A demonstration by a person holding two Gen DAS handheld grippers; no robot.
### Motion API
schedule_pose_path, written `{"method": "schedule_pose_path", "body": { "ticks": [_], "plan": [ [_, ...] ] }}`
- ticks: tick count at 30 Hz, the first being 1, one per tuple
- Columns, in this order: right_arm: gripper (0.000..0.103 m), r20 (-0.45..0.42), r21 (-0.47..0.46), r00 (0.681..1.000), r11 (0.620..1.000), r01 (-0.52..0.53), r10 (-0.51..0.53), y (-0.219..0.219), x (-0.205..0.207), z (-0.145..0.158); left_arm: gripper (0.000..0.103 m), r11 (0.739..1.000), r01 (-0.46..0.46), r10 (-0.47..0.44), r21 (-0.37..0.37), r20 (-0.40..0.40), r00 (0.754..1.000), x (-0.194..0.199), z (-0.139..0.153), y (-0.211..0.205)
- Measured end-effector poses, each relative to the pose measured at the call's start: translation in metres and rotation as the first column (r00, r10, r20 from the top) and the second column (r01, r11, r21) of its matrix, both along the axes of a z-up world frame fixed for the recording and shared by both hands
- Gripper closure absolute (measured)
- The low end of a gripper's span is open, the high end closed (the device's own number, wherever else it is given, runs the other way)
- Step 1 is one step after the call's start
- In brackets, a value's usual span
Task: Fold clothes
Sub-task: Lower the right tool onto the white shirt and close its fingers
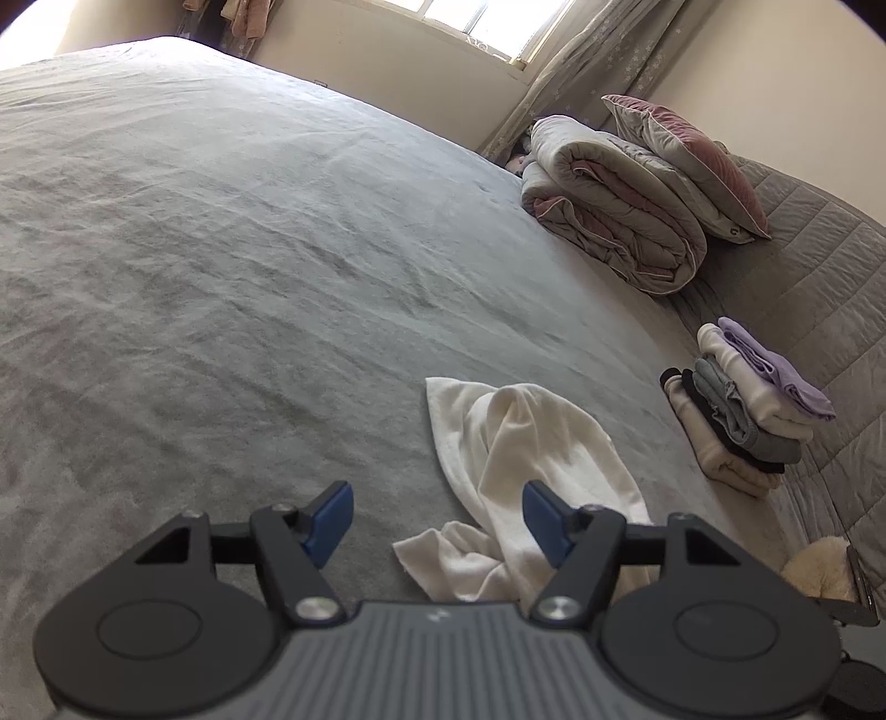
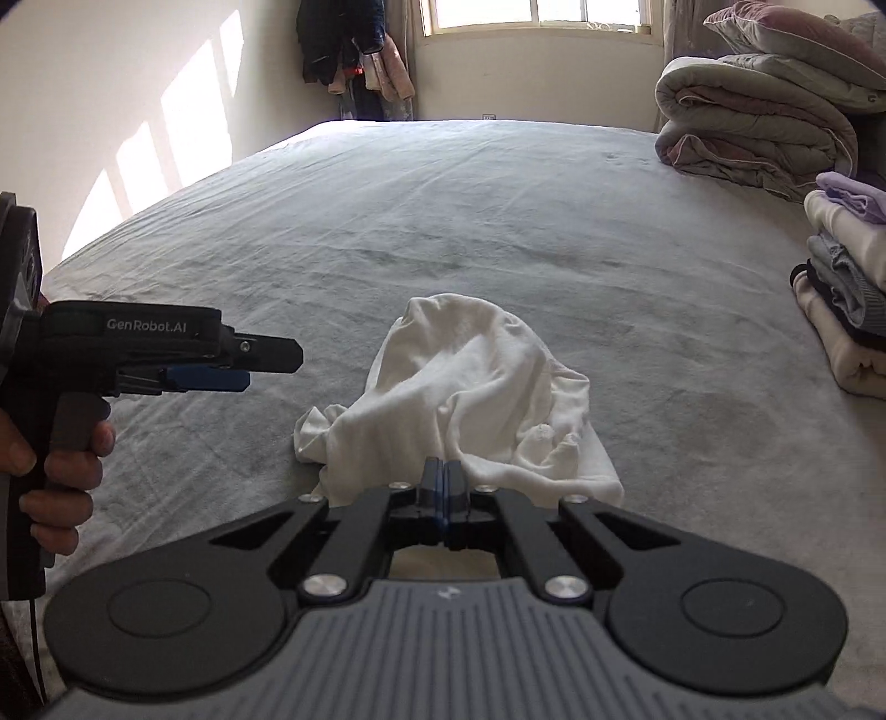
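White cotton garment (image 2: 465, 399), crumpled in a loose heap, lies on the grey bed sheet (image 2: 443, 221) near the bed's front edge; in the right wrist view its long axis runs from the near hem toward a rounded, puffed end pointing away toward the window (image 2: 531, 16). Right gripper (image 2: 444, 479): blue pads pressed together at the garment's near edge; whether cloth is caught between them cannot be told. Left gripper (image 1: 437, 515): jaws spread, nothing between the pads, hovering beside the garment's left side. Stack of folded clothes (image 1: 747, 399) sits well apart at right, beyond it a rolled quilt (image 1: 614, 205).
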State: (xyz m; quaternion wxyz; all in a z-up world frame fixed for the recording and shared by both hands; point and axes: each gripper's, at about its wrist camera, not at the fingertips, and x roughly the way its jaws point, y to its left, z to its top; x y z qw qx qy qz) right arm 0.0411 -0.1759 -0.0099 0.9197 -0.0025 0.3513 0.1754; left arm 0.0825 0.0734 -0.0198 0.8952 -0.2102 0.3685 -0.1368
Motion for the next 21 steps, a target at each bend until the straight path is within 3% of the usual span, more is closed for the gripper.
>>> {"method": "schedule_pose_path", "body": {
  "ticks": [3, 4, 8, 12, 18, 21],
  "plan": [
    [0.097, -0.012, 0.033, 1.000, 0.999, 0.021, -0.020, -0.011, -0.005, 0.002, 0.035, 0.999, 0.004, -0.005, -0.043, -0.018, 1.000, 0.001, -0.002, -0.002],
    [0.089, -0.015, 0.032, 1.000, 0.999, 0.022, -0.021, -0.011, -0.007, 0.002, 0.035, 0.998, 0.006, -0.008, -0.056, -0.024, 1.000, 0.001, -0.003, -0.003],
    [0.088, -0.023, 0.010, 1.000, 1.000, 0.001, 0.000, -0.006, -0.010, 0.000, 0.035, 0.995, 0.021, -0.025, -0.096, -0.038, 0.999, 0.005, -0.008, -0.012],
    [0.088, -0.035, 0.017, 0.999, 1.000, -0.012, 0.012, -0.004, -0.009, -0.003, 0.046, 0.991, 0.039, -0.044, -0.128, -0.040, 0.998, 0.009, -0.013, -0.022],
    [0.087, -0.053, 0.028, 0.999, 1.000, -0.010, 0.011, -0.004, -0.008, -0.006, 0.047, 0.987, 0.008, -0.019, -0.163, -0.069, 0.997, 0.019, -0.026, -0.031],
    [0.079, -0.061, 0.032, 0.998, 0.999, 0.001, 0.001, -0.007, -0.008, -0.007, 0.047, 0.984, -0.013, -0.003, -0.179, -0.087, 0.996, 0.022, -0.033, -0.032]
  ]
}}
